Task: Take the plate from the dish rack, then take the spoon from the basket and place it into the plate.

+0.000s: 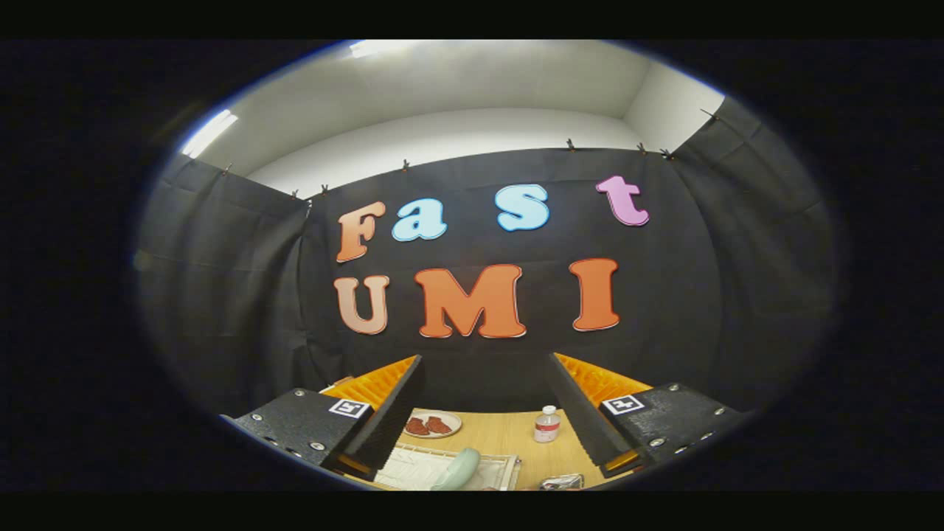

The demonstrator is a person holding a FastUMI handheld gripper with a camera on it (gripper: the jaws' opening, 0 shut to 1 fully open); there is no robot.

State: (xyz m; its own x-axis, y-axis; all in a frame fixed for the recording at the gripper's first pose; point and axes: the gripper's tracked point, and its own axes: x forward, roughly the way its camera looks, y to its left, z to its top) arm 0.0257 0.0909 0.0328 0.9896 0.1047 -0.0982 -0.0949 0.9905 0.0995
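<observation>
My gripper is held high above the wooden table, open wide with nothing between its fingers. Below, between the fingers, a pale green plate stands on edge in a white dish rack. A shiny metallic thing, which may be the basket, lies to the right of the rack; I cannot make out a spoon. The left finger covers part of the rack's left side.
A small white plate with dark red food sits farther back on the table. A small clear bottle with a white cap stands to its right. The black cloth wall rises just behind the table.
</observation>
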